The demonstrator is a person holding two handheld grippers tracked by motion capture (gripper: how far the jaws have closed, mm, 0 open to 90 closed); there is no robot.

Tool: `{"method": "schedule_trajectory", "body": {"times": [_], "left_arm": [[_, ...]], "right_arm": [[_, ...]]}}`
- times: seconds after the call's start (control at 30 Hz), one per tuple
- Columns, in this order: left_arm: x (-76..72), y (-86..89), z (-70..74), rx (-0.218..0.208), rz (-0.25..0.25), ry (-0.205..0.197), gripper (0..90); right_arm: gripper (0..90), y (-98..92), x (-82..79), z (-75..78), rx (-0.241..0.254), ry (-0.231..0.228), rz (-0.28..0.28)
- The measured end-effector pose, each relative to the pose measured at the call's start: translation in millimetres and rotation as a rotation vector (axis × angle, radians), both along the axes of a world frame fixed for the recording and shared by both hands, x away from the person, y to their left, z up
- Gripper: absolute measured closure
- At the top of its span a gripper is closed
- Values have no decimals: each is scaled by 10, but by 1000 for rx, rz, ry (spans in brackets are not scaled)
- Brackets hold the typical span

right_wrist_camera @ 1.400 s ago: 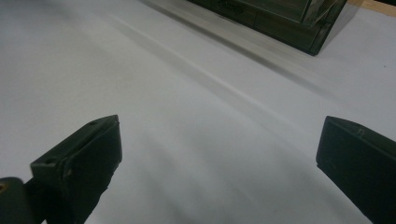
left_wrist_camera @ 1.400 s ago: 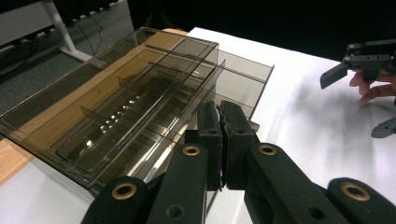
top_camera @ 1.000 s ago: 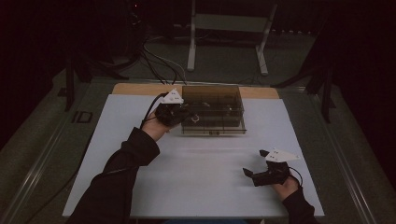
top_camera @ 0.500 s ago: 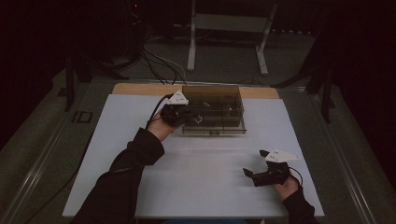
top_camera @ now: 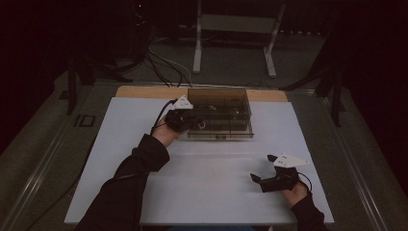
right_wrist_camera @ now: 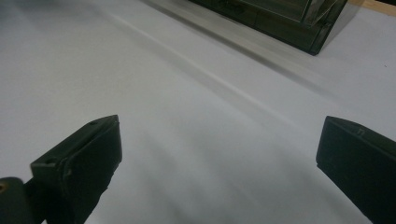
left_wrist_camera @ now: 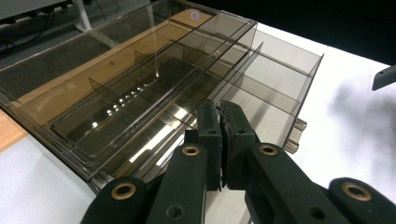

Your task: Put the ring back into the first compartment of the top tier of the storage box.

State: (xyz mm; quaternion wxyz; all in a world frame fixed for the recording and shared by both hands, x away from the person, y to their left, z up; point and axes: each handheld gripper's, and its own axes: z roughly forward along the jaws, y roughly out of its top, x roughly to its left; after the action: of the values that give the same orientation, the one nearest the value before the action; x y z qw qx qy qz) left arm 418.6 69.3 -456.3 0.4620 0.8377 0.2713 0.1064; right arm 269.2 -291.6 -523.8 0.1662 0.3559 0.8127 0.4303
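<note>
A smoky see-through organiser box [top_camera: 226,98] with several compartments stands at the back middle of the white table top [top_camera: 211,192]. My left gripper [top_camera: 196,123] is at the box's left end, with its tips over the near-left compartments. In the left gripper view my left gripper [left_wrist_camera: 222,119] has its pads pressed together with nothing visible between them, above the divided box [left_wrist_camera: 140,79]. My right gripper [top_camera: 262,168] rests low at the near right of the table, far from the box. Its jaws stand wide apart over bare table in the right gripper view [right_wrist_camera: 219,130].
A wooden strip [top_camera: 144,91] runs along the table's back edge behind the box. On the dark floor beyond lie cables [top_camera: 163,62] and the legs of a metal stand [top_camera: 197,48]. The box's corner [right_wrist_camera: 299,23] sits at the top of the right gripper view.
My left gripper has edged slightly to the right over the box's left end. The right gripper has stayed where it was.
</note>
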Motion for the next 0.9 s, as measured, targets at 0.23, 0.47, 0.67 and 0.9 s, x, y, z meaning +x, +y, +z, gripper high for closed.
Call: {"method": "schedule_trajectory", "body": {"times": [0.23, 0.47, 0.67, 0.9], "left_arm": [[10, -46, -39, 18, -8, 0, 896], [18, -64, -66, 15, 15, 26, 703], [-1, -47, -21, 6, 24, 36, 509], [-47, -4, 48, 15, 44, 17, 394]], "right_arm": [[4, -2, -2, 3, 1, -1, 0], [5, -6, -1, 2, 3, 0, -1], [5, -6, -1, 1, 2, 0, 0], [4, -7, -2, 1, 2, 0, 0]]}}
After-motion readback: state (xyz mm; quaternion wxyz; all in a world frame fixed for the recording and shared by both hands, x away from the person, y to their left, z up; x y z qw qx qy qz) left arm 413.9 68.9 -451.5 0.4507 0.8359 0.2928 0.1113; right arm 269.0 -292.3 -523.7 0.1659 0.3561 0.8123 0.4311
